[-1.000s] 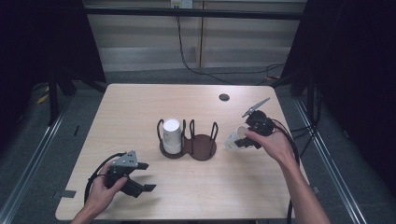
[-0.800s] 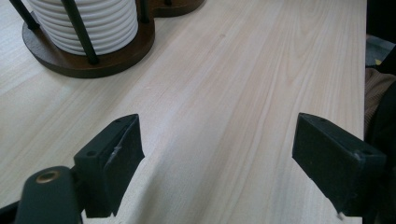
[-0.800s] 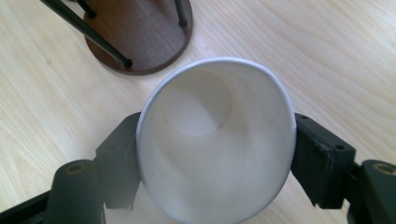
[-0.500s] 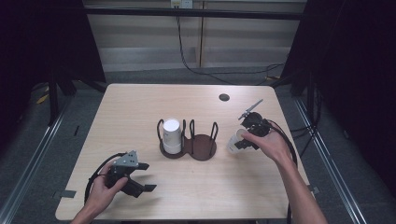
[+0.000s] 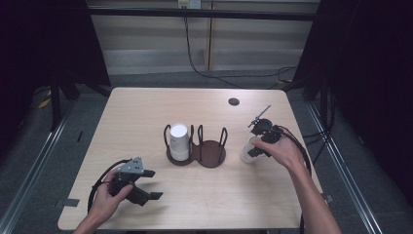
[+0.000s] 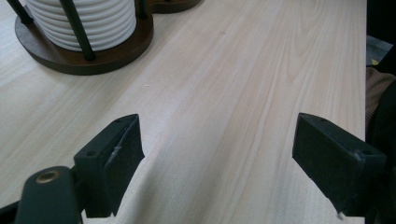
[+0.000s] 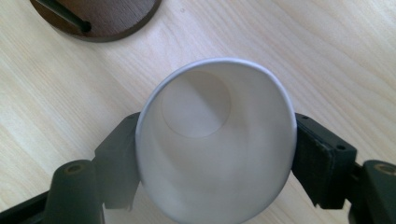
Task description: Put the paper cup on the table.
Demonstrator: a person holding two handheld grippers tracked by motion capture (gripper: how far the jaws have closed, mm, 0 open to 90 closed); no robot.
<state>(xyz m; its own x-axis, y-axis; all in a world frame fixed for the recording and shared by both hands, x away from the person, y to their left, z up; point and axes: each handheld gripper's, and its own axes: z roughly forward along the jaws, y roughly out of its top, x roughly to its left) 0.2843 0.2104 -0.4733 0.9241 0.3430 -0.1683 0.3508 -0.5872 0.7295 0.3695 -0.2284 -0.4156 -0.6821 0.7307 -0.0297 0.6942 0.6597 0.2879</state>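
My right gripper [image 5: 252, 151] is shut on a white paper cup [image 5: 246, 155], just right of the brown two-ring holder [image 5: 212, 155]. In the right gripper view the cup [image 7: 217, 140] faces me mouth first, its rim pressed into an oval between the two pads, just above the tabletop. The holder's left ring carries an upside-down stack of white cups [image 5: 178, 140]; its right ring is empty. My left gripper [image 5: 152, 185] rests open near the table's front left. Nothing lies between its jaws, and the ribbed stack [image 6: 84, 23] stands beyond them.
The light wooden table [image 5: 146, 112] has a small dark round spot [image 5: 234, 101] at the back right. Cables trail from both grippers. Beside the table run metal rails and dark curtains. The holder's base [image 7: 107, 18] lies just past the held cup.
The right gripper with the cup has shifted slightly toward the front and left, closer to the holder. The left gripper has stayed where it was.
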